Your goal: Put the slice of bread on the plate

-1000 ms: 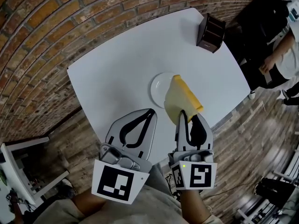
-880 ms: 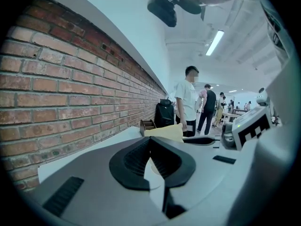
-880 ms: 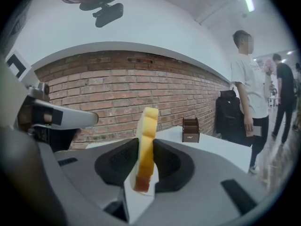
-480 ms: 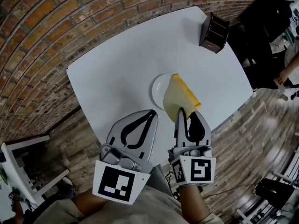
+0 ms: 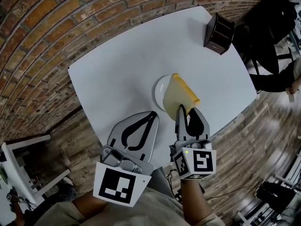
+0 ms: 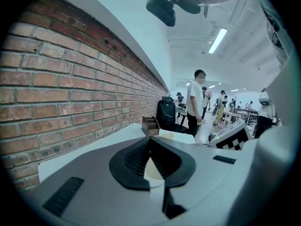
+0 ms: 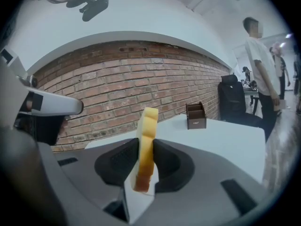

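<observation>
A pale yellow slice of bread (image 5: 179, 96) with a darker crust stands on edge, with my right gripper (image 5: 189, 111) shut on its near end. It hangs over the right part of a small white plate (image 5: 159, 89) in the middle of the white table (image 5: 117, 65). In the right gripper view the bread (image 7: 146, 147) rises upright between the two black pads. My left gripper (image 5: 152, 113) hovers to the left of the plate, near the table's front edge. Its jaw tips meet with nothing in them (image 6: 149, 140).
A dark brown wooden box (image 5: 219, 32) stands at the table's far right corner, also in the right gripper view (image 7: 196, 116). A brick floor surrounds the table. A person (image 5: 282, 76) is at the right edge; another stands beyond the table (image 6: 195, 102).
My right gripper has sunk a little toward the plate with the bread still in it. The left gripper has kept still. The person at the right has shifted away.
</observation>
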{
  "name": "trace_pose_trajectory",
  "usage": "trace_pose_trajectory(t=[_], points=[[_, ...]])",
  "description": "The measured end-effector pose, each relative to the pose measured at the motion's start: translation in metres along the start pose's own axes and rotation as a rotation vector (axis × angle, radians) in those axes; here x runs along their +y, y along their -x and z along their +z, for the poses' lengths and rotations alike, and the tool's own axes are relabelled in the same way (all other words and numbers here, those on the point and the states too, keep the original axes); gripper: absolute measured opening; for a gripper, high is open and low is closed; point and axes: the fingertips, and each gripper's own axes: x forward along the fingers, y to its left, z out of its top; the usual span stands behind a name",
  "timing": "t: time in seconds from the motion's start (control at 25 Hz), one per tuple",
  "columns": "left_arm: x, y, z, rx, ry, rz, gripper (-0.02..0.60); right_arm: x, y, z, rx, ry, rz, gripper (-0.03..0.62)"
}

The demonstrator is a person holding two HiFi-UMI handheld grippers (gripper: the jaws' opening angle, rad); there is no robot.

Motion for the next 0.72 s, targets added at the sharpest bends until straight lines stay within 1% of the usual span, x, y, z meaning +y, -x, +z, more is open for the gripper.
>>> trace_pose_trajectory(t=[0.36, 0.72], points=[[0.004, -0.005, -0.002, 0.007, 0.002, 0.003, 0.009, -0.003, -0.022, -0.016, 0.043, -0.071, 0.031, 0.103], [0.005, -0.009, -0.001, 0.011, 0.007, 0.005, 0.009, -0.008, -0.032, -0.023, 0.068, -0.120, 0.036, 0.103]])
